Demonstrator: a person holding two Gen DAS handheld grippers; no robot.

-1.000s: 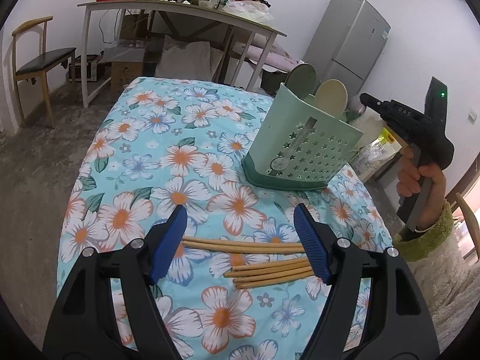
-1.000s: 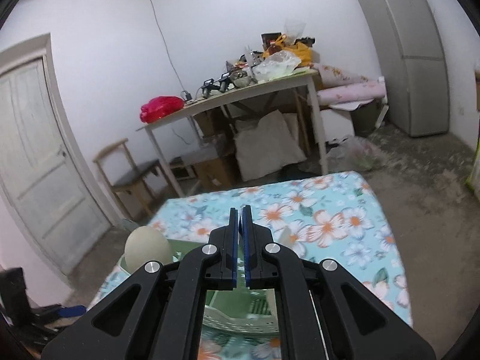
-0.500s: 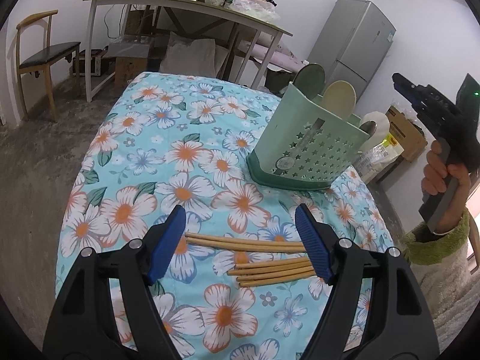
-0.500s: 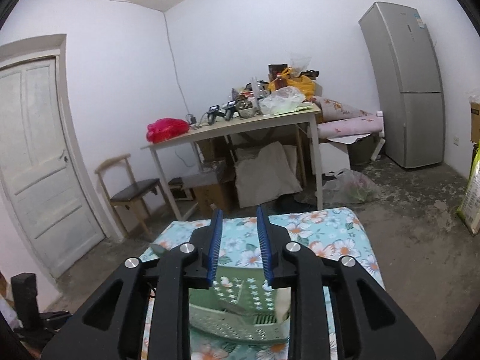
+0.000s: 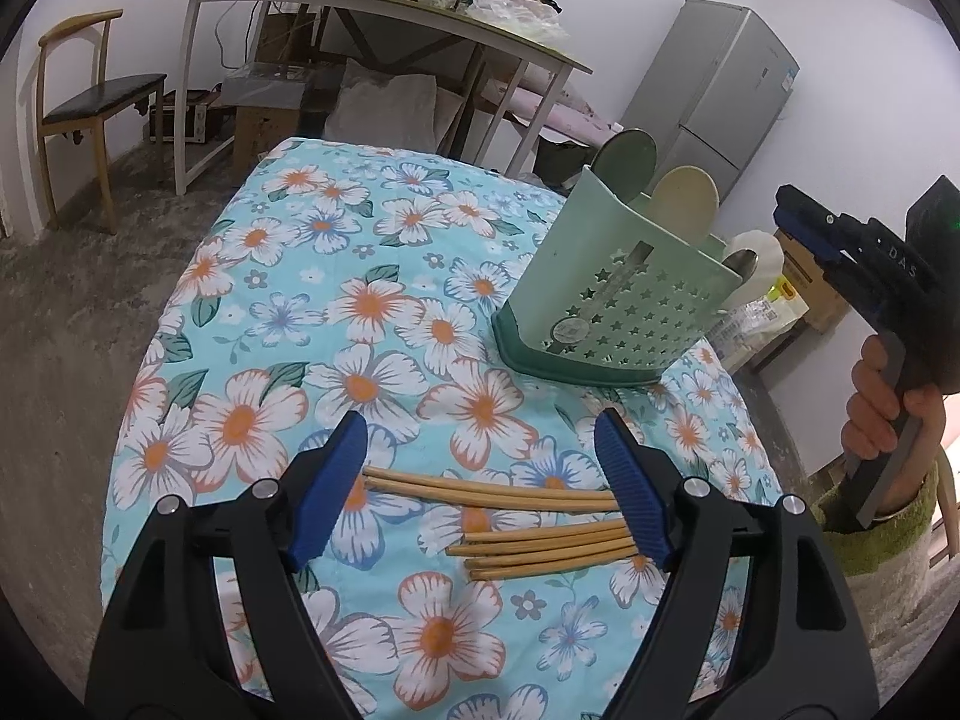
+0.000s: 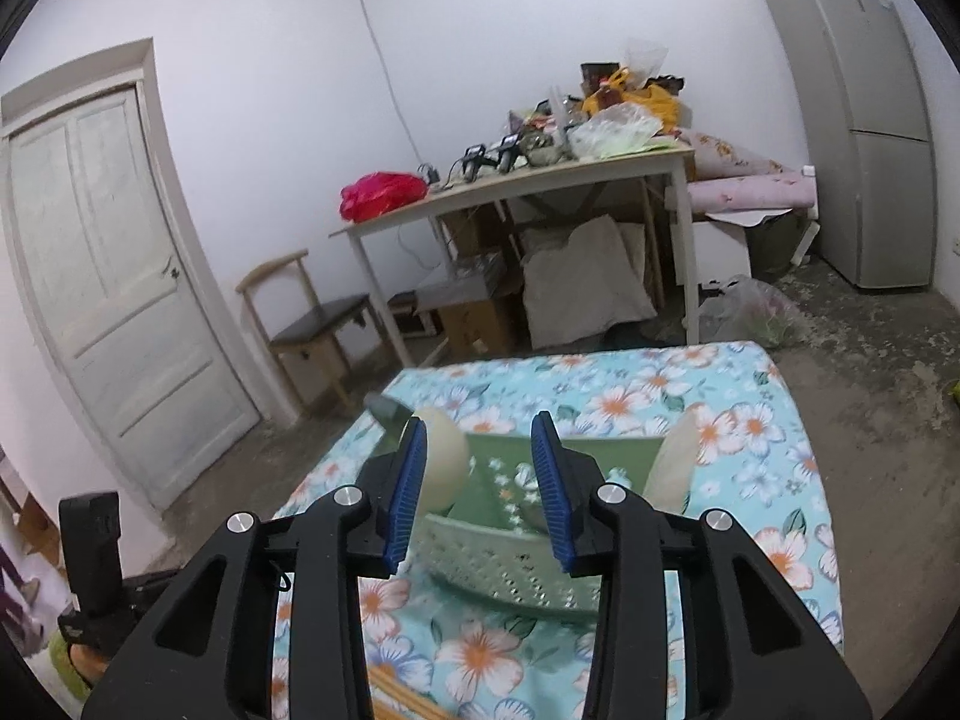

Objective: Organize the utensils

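I've got the left gripper (image 5: 480,480) spread wide over the loose wooden chopsticks (image 5: 528,522) near the bench's front edge, ready to grab. Right gripper (image 6: 478,492) hangs released, empty, above the pale green star-perforated utensil caddy (image 5: 612,300) by the right edge.

Grey fridge (image 5: 714,96), wooden chair (image 5: 90,90) (beside cluttered desk (image 5: 384,6)), white door (image 6: 114,294).

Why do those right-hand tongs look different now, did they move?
Yes. The right tongs were shut a second ago and now stand open. They also drew back from the green holder, which sits farther ahead of them on the flowered cloth.
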